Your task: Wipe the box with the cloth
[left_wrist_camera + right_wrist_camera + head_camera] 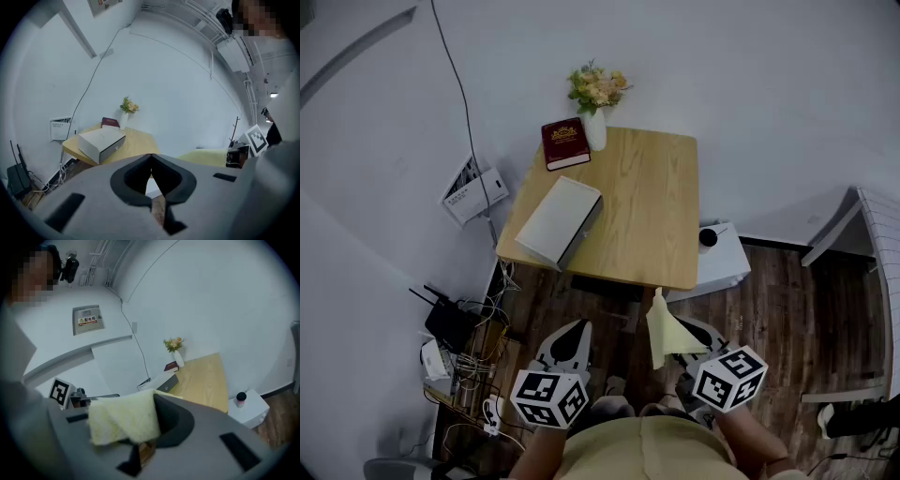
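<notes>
One box [560, 221], one book [565, 142] and one vase [594, 129] are resting on one table [647, 206]. The right gripper [686, 339] is clamping one cloth [666, 333], well apart from the box. The left gripper [570, 339] is sitting closed and empty. Only the right gripper view is showing a wall sign [88, 319].

We see all three views dim and bluish, evenly lit, with no clear source of light. In the head view the pale wooden surface [647, 206] is the brightest patch, the box [558, 220] casts only a faint, soft shadow, and the floor beneath is murky. Both gripper views bend strongly, with wall lines curving and a black ring round the edge. Close to the lens, the left gripper [151, 158] and the yellow cloth [124, 420] look soft and out of focus.
</notes>
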Tool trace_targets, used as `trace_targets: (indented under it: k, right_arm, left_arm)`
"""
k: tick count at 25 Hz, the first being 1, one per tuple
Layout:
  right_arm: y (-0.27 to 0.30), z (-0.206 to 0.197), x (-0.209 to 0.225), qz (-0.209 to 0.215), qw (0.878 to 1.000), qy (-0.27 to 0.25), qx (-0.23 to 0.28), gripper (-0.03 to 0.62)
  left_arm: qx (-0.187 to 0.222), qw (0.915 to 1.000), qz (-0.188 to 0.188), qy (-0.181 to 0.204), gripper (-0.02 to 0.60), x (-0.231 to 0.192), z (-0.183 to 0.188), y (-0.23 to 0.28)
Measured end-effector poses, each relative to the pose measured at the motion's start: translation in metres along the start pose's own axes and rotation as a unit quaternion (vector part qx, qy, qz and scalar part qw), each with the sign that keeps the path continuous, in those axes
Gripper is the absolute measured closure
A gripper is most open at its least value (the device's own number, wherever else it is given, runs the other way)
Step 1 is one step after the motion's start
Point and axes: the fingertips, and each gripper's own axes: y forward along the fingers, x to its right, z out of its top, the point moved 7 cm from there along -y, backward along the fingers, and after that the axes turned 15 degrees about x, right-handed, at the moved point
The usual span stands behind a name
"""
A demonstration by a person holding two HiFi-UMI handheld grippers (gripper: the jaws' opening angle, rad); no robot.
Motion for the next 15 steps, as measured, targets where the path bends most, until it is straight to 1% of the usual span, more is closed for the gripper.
trace_targets:
  k: [4, 10, 15]
  right_arm:
    - [0.011, -0.003, -0.002, -0.003, 1.0, 0.003, 0.001, 0.563]
    - [0.035, -0.007, -0.008, -0.013, 0.999, 0.027, 0.016, 0.563]
    - [0.065, -0.01, -0.017, -0.016, 0.998, 0.052, 0.026, 0.563]
  left_arm:
    - [-0.002, 1.0, -0.002, 0.0, 0.561, -0.011, 0.002, 0.001]
    - [-0.007, 1.0, 0.005, -0.004, 0.561, -0.042, 0.004, 0.002]
    - [-0.008, 1.0, -0.004, 0.001, 0.561, -0.068, 0.012, 0.005]
